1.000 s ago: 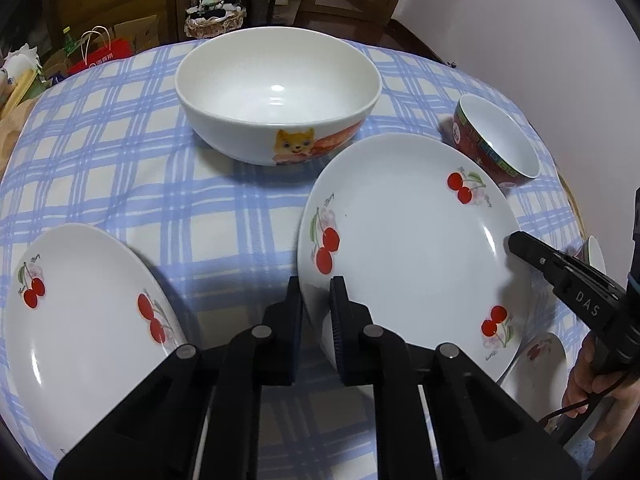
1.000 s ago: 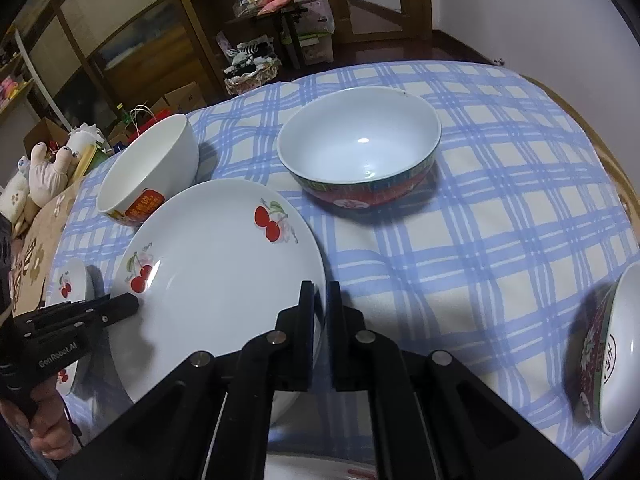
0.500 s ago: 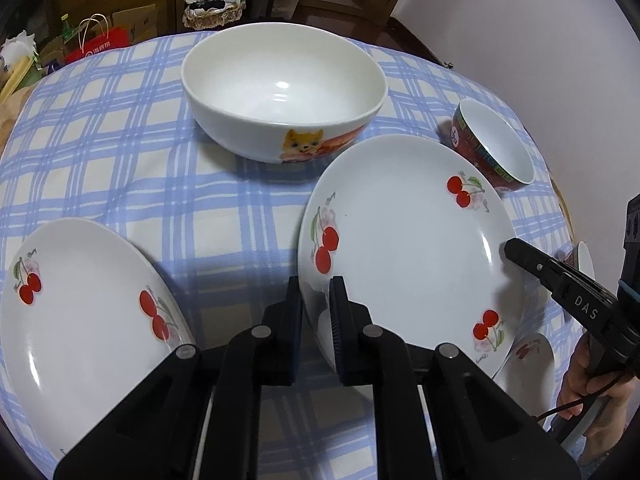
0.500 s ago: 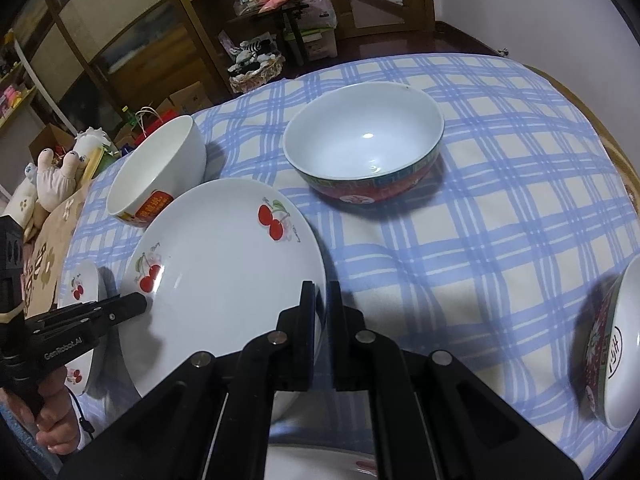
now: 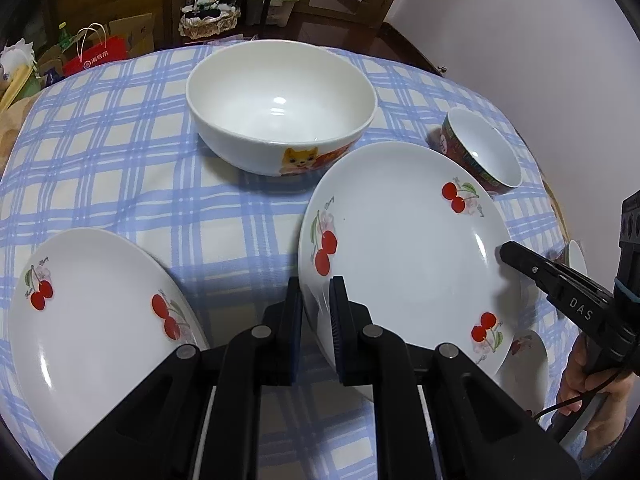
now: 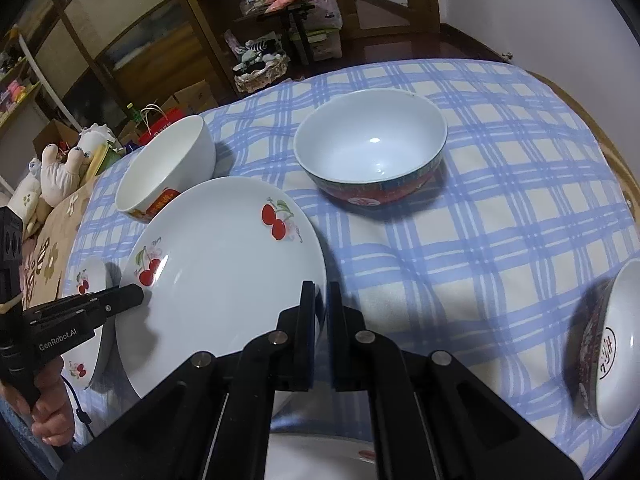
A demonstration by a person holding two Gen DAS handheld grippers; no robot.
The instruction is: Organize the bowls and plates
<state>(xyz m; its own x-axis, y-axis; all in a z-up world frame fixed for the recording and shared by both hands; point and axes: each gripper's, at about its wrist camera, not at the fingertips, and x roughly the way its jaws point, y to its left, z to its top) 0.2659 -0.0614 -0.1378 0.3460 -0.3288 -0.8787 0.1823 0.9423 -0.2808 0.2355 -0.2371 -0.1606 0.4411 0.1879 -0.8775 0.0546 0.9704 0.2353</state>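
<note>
Held plate [image 5: 404,252]: white, glossy, cherry sprigs spaced round the rim; raised off the blue-checked tablecloth [image 5: 120,168] and tilted, gripped at two opposite edges.
Left gripper [image 5: 316,312]: pressed together on the plate's near rim, one finger either side of the edge.
Right gripper [image 6: 320,312]: likewise pinching the plate's rim — seen in the left view as a black arm marked DAS reaching the far right edge.
Second cherry plate [image 5: 100,332]: flat on the cloth, left of the held plate, apart from it.
White bowl [image 5: 280,104]: puppy picture on its side, standing just behind the held plate.
Red-patterned bowl [image 6: 372,144]: white inside, upright on the cloth, beyond the plate's right side.
Change from a second ago: held plate sits a little higher and farther from the left camera; white bowl and flat plate drift lower in the left view; grip unchanged at both edges.
Hidden or cut off: another cherry plate [image 5: 524,364] lies under the held one, only a sliver showing; a tilted bowl with a stamped base [image 6: 612,344] is cut by the right view's edge — contact with the cloth cannot be told; a white rim at the bottom of the right view is mostly behind the fingers.
</note>
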